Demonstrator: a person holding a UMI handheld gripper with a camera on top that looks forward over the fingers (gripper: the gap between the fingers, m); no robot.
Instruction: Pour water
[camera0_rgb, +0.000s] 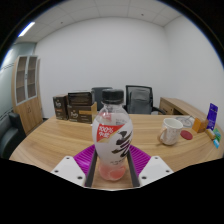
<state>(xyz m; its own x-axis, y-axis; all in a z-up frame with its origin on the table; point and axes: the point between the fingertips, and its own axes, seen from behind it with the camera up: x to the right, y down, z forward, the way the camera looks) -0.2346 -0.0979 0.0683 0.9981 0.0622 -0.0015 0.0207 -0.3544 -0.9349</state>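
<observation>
Nearest, at the bottom: gripper (112, 168) with two white fingers (68, 168), magenta pads (85, 156) on the inner faces. Between them, upright, a clear plastic bottle (112, 135), fingers closed in against its lower body from either side, pads apparently pressing on it. Base of the bottle down low between the fingertips, pinkish through the plastic. Wrapped round the body, a white label (111, 131) with red lettering near the top that seems to read "100%", black brush-like strokes below; rest of the writing too small to read. Rounded shoulders and neck above the label, cap not clearly made out.

Just ahead of and under the fingers, a light wooden table (60, 135). Beyond the right finger, on that table, a white cup (172, 131) with a handle, well apart from the bottle. Farther right, a purple box (211, 113) and small items beside it, unreadable.

Beyond the table, black office chairs (139, 99), dark brown boxes (72, 105) with pale markings too small to read, a wooden cabinet (28, 90) off to the left, white walls and a ceiling light (26, 29).
</observation>
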